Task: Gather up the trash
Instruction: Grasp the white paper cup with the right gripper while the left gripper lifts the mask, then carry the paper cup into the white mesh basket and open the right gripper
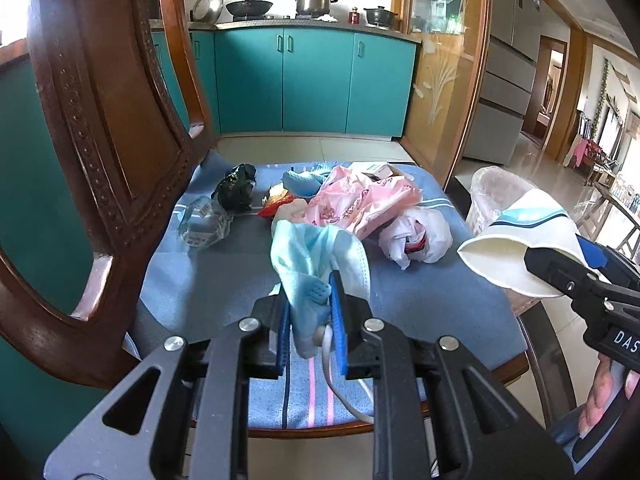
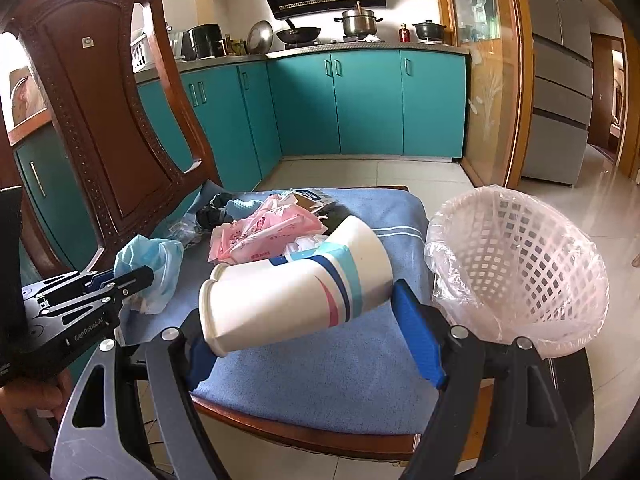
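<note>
Two pieces of trash are held at once above the chair seat (image 1: 224,280); the step in hand is judged to be the drop into the lined basket (image 2: 520,264) beside the seat. The paper cup (image 2: 296,292) should be carried over the rim before the pads are released, and the face mask (image 1: 316,260) kept pinched until clear of the pile. The right gripper (image 2: 316,344) is spread wide, its jaws closed across the cup, which lies sideways between them. The left gripper (image 1: 312,324) is nearly closed, the mask bunched between its pads and hanging up out of them. More wrappers (image 1: 360,200) are left on the seat.
</note>
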`<state>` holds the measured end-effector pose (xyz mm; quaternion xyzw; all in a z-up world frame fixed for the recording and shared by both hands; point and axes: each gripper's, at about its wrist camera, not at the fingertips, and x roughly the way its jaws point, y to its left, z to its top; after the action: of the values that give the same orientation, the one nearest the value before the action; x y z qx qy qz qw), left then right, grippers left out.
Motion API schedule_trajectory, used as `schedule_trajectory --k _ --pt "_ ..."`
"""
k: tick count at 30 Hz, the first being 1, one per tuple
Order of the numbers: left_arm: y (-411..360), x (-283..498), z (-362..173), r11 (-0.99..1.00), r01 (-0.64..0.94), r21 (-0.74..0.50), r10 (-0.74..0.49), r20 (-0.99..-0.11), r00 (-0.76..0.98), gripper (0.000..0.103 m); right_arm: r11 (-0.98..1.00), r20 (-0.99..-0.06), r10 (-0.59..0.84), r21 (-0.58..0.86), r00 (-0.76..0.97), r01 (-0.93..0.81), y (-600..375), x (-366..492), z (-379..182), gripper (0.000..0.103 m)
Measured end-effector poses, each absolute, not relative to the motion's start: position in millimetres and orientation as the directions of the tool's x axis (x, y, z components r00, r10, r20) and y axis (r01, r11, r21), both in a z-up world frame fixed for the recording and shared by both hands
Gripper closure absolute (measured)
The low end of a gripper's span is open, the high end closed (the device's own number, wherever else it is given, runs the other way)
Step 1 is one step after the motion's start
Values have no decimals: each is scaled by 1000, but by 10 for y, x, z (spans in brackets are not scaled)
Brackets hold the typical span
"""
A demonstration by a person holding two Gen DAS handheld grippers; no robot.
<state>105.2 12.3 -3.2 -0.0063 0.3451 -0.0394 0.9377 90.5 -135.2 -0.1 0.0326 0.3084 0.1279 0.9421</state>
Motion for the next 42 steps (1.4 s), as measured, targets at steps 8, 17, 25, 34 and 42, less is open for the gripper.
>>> schedule_trajectory --k 8,17,25,34,42 --pt "123 1042 -34 997 71 -37 -78 -647 759 84 966 -577 256 136 776 -218 -1351 922 -11 26" --pt "129 1043 -38 997 72 -37 -79 -647 759 84 967 -583 254 125 772 -223 -1315 932 -24 26" --pt "131 1034 -46 997 74 -35 -79 -647 758 84 967 -584 254 124 771 -225 -1311 929 -29 26" --pt "128 1030 -48 997 77 -31 -78 -647 758 84 970 -580 241 117 778 -213 -1354 935 -42 26" --pt "124 1046 -63 997 80 -24 -76 -653 753 84 993 -542 63 114 838 -1 -2064 1276 86 26"
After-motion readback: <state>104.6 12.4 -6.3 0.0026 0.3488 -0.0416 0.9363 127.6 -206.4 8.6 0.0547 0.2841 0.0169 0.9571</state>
